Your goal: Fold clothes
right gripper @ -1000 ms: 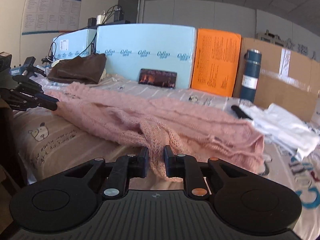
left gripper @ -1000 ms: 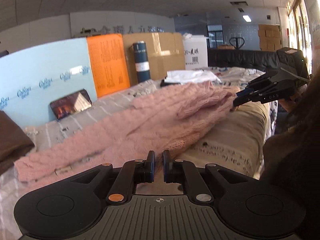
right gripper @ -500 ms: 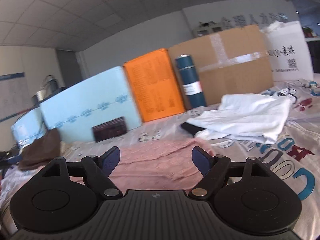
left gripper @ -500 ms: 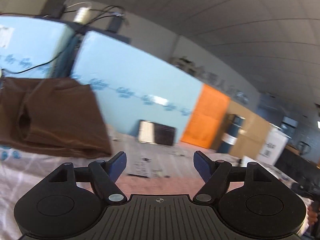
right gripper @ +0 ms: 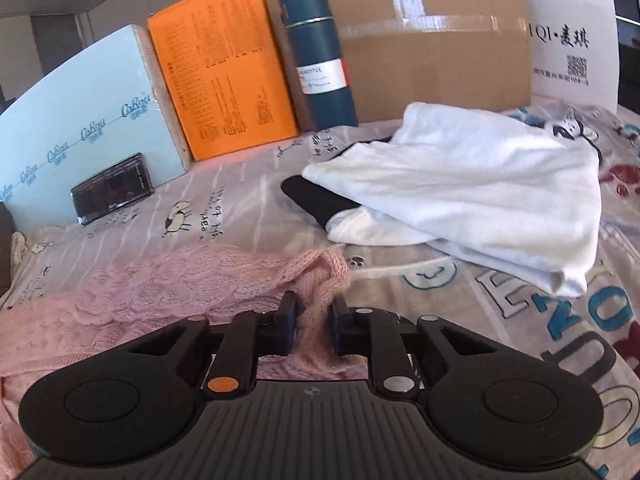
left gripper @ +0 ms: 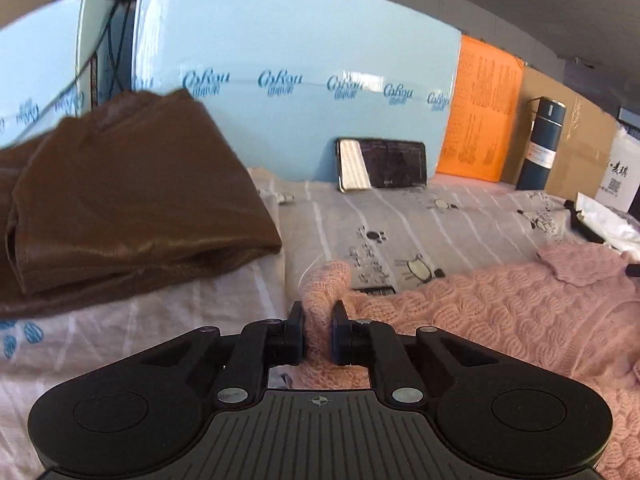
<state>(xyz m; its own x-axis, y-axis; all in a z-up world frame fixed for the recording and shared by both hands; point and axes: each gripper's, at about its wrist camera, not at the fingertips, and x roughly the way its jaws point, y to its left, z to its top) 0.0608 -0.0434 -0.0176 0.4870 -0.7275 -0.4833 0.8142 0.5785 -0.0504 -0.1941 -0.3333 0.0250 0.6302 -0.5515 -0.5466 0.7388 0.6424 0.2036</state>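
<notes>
A pink knitted sweater [left gripper: 500, 308] lies spread on the printed bed sheet [left gripper: 440, 216]. My left gripper [left gripper: 317, 320] is shut on a bunched sleeve end of it, which sticks up between the fingers. In the right wrist view the sweater [right gripper: 152, 288] lies to the left, and my right gripper [right gripper: 313, 318] is closed on its other bunched end, low over the sheet.
A folded brown garment [left gripper: 120, 200] lies left of the left gripper. A white garment [right gripper: 480, 184] over a black item lies ahead right of the right gripper. A phone [left gripper: 382, 164], blue foam board [left gripper: 280, 60], orange board [right gripper: 224, 64], dark bottle [right gripper: 320, 56] and cardboard box [right gripper: 432, 40] line the back.
Both grippers were open half a second ago and pointed higher. Now each has come down to the sheet and shut on an end of the pink sweater.
</notes>
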